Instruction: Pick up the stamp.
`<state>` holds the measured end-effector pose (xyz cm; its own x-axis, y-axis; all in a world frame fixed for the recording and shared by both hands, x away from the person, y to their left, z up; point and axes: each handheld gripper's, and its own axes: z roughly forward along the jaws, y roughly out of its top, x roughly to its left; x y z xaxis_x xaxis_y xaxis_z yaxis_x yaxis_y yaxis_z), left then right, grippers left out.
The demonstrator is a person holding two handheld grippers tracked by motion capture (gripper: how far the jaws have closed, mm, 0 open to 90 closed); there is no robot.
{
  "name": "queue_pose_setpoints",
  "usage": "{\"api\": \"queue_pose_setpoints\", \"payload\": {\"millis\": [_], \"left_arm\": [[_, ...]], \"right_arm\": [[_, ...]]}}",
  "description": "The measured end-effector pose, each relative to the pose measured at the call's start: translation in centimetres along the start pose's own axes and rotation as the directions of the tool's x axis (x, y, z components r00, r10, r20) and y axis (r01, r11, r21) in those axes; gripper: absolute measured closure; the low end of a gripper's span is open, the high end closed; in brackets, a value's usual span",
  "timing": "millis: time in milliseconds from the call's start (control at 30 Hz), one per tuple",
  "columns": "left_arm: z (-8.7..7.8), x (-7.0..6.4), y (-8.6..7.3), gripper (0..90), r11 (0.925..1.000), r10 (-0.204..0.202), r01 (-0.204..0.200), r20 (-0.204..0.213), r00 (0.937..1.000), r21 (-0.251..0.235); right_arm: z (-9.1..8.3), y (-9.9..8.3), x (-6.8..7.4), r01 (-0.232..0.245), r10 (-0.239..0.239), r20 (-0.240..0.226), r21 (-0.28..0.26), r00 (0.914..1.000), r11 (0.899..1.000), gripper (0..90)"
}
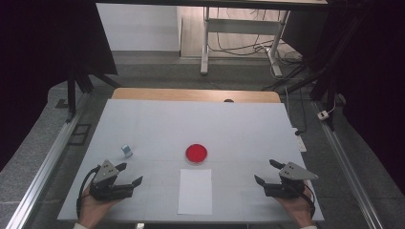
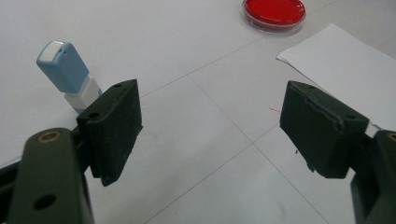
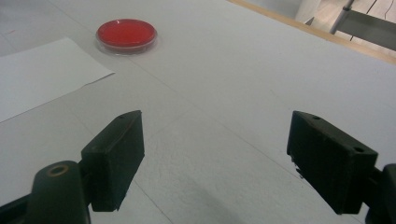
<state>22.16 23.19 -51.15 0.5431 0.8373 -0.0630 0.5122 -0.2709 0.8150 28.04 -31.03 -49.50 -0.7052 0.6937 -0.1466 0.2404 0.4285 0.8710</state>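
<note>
Both grippers are held low over the near edge of the white table [image 1: 143, 124], each gripped by a hand entering from below. Jaws of the left gripper [image 1: 130, 173] are spread wide with nothing between them; bare table surface is seen through the gap in the left gripper view. Just beyond its left jaw a small blue-and-white flash drive [image 2: 68, 74] is seen lying on the table, near the jaw but not touched by it. Jaws of the right gripper [image 1: 267, 171] are likewise released and wide apart, with only table seen between them. A white sheet of paper [image 1: 195, 191] is laid flat between the two grippers. A round red dish [image 1: 196, 153] is set just beyond the far edge of the paper, apart from both grippers.
</note>
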Motion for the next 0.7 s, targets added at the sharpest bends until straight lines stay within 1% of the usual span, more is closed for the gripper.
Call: {"api": "queue_pose_setpoints", "payload": {"millis": [133, 367, 467, 500, 633, 700], "left_arm": [[-0.03, -0.04, 0.0, 20.8, 1.0, 0.001, -0.001, -0.006, 1.0, -0.003], [0.08, -0.2, 0.0, 20.7, 1.0, 0.005, -0.005, -0.006, 1.0, -0.002], [0.07, -0.17, 0.02, 20.5, 1.0, -0.003, 0.003, 0.007, 1.0, 0.002], [0.07, -0.16, 0.04, 20.4, 1.0, -0.008, 0.008, 0.012, 0.9999, 0.003], [0.09, -0.24, 0.09, 20.1, 1.0, -0.007, 0.007, 0.01, 0.9999, 0.005], [0.08, -0.29, 0.15, 20.1, 1.0, 0.002, -0.002, 0.006, 1.0, 0.007]], "right_arm": [[-0.1, -0.01, 0.03, 0.01, -0.01, 0.004, -0.009, 0.9999, 1.0, 18.7], [0.13, -0.09, 0.29, 0.023, -0.023, -0.004, 0.009, 0.9997, 1.0, 20.0], [0.12, -0.04, 0.36, 0.021, -0.021, -0.009, 0.006, 0.9997, 1.0, 20.5], [0.09, -0.02, 0.37, 0.021, -0.021, -0.004, 0.012, 0.9998, 1.0, 20.7], [0.15, -0.02, 0.43, 0.02, -0.02, -0.013, 0.013, 0.9997, 1.0, 21.6], [0.16, -0.01, 0.45, 0.016, -0.016, -0.015, 0.012, 0.9998, 1.0, 21.7]]}}
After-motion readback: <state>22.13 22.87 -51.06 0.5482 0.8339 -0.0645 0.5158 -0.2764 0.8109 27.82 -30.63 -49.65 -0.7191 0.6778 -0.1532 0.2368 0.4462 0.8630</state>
